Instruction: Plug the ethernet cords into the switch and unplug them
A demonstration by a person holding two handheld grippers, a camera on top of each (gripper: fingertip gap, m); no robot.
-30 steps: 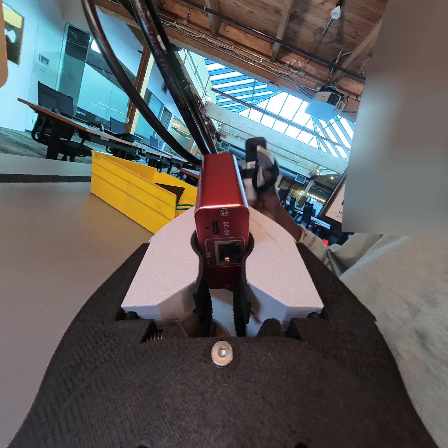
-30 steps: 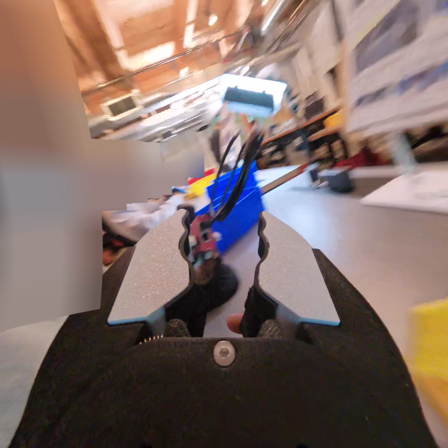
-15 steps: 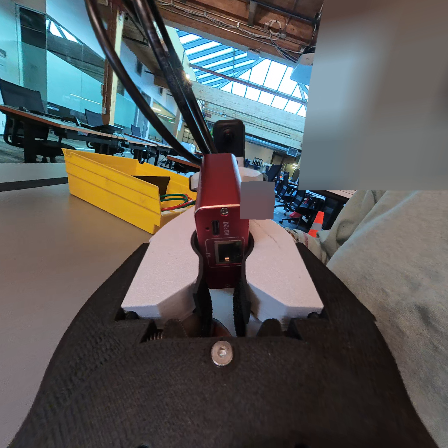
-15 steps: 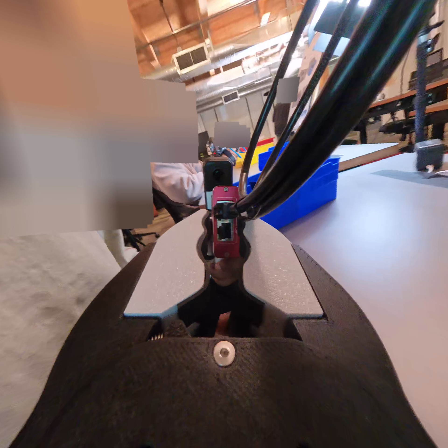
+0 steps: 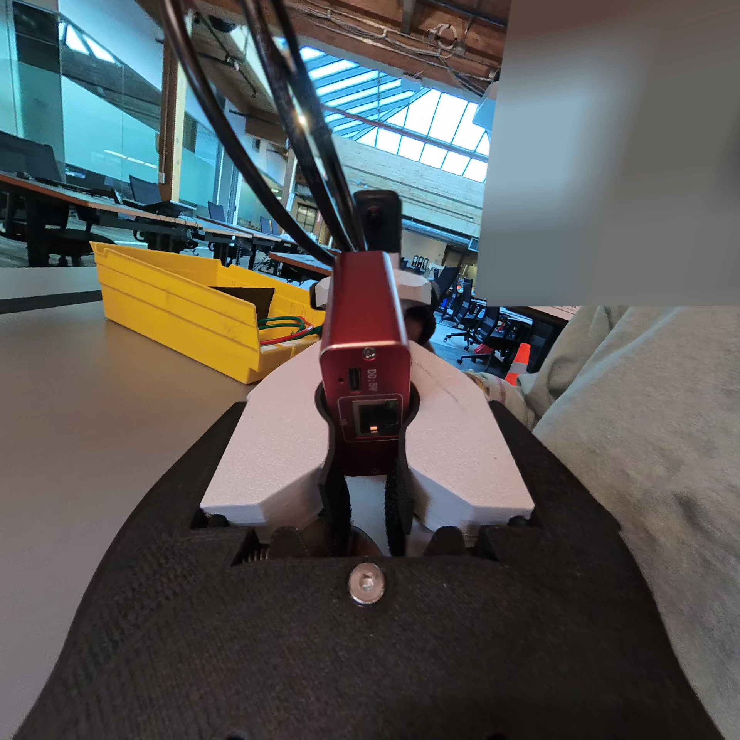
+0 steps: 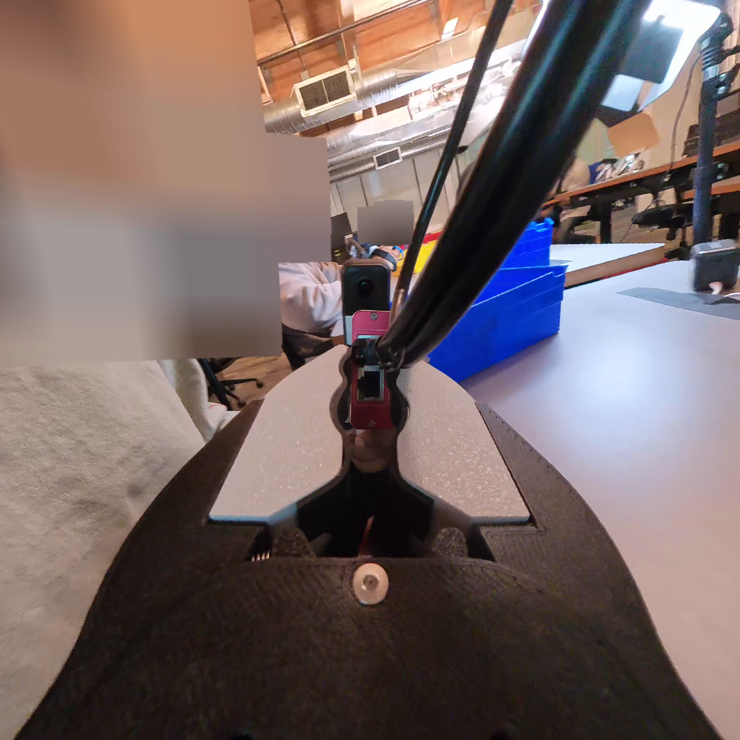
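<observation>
With the left gripper [image 5: 366, 416] clamped on the near end of the red switch [image 5: 365, 336] and the right gripper [image 6: 370, 394] closed at its far end by the black cords [image 6: 476, 224], pull straight, latch pressed.

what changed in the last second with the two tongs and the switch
The right tongs, open and off to one side a second ago, swung in and closed around the red switch's cable end, below the black cords. The left tongs stayed clamped on the switch.
</observation>
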